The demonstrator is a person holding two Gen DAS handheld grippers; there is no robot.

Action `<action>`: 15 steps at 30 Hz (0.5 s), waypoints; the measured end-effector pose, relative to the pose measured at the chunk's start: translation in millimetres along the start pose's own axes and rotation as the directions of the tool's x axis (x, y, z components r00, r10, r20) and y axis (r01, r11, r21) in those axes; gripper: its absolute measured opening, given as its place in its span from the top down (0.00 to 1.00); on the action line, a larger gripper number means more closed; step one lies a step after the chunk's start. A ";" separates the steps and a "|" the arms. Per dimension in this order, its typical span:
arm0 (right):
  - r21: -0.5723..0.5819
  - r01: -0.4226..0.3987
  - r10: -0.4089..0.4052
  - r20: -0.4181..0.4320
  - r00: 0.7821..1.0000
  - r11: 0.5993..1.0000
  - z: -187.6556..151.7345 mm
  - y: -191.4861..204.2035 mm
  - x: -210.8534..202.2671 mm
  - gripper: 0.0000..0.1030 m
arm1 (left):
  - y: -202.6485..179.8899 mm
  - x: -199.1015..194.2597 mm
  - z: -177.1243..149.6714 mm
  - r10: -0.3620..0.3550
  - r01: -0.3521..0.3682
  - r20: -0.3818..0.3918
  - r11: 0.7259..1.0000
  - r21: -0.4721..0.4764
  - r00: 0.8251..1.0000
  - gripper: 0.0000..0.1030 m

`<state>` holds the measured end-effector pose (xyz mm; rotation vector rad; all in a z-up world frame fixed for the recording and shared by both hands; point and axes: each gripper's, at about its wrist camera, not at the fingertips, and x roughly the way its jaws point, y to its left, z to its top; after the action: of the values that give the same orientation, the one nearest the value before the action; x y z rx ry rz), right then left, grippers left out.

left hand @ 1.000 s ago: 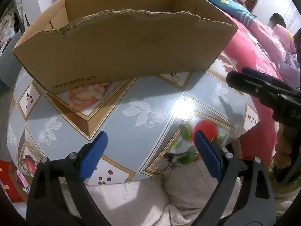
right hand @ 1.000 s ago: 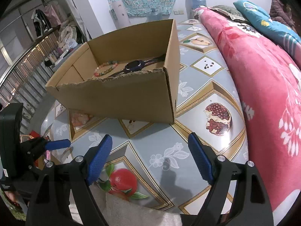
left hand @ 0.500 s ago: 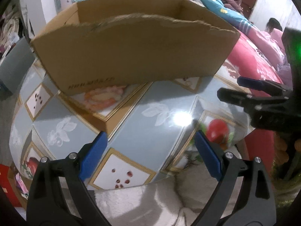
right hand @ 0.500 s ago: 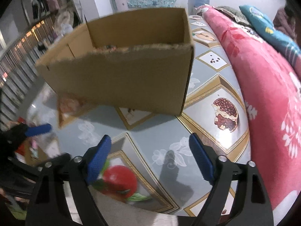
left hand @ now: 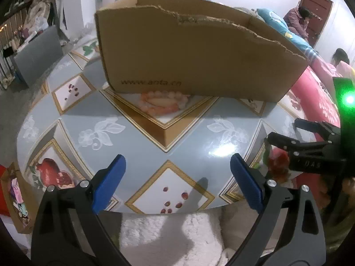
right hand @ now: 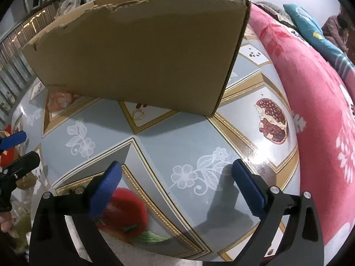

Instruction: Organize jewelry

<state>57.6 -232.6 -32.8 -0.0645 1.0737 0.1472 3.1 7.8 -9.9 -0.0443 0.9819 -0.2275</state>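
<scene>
A red flowered bed cover (right hand: 315, 93) fills the space to the right of the right gripper (right hand: 176, 178), running alongside the desk (right hand: 168, 137) with its grey, gold-framed fruit and flower pattern. Straight ahead of both pairs of jaws a cardboard box (left hand: 195, 57) stands on the desk, its torn front wall facing them and its long side running left to right; this wall blocks any look into the box from either gripper.

The left gripper (left hand: 176, 174) hangs over the near edge of the desk, jaws spread wide with nothing between them. A white fluffy cloth (left hand: 173, 232) lies below them, off the desk edge. The right gripper's jaws are opening and already stand wide, also with nothing between them.

A pink bead bracelet (left hand: 165, 102) lies flat on the desk ahead of the left jaws, touching or tucked just under the foot of the box wall. Its oval stretches left to right along that wall. From the right gripper it shows far to the left and blurred (right hand: 60, 99).

A small gold ring (right hand: 138, 113) lies flat on the desk ahead of the right jaws and slightly left, just beside the foot of the box, in the open.
</scene>
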 end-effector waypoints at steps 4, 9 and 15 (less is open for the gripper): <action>-0.005 -0.008 0.008 0.021 1.000 1.000 -2.9 -0.3 -0.8 0.06 | -0.4 -1.9 -4.1 -0.024 0.024 -0.016 0.999 0.030 1.000 0.11; -0.013 -0.017 0.017 0.039 0.999 1.000 -6.9 0.0 -3.0 0.06 | 9.2 -3.1 -1.2 -0.047 0.047 -0.019 0.999 0.001 0.999 0.11; -0.019 -0.021 0.022 0.067 0.998 1.000 -10.5 0.2 -4.8 0.06 | 38.8 0.6 13.4 -0.178 0.178 0.013 0.975 -0.132 0.984 0.10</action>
<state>46.2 -234.1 -33.6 -0.0637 1.0064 0.1772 21.2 44.7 -8.4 -0.2554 0.9917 -0.3265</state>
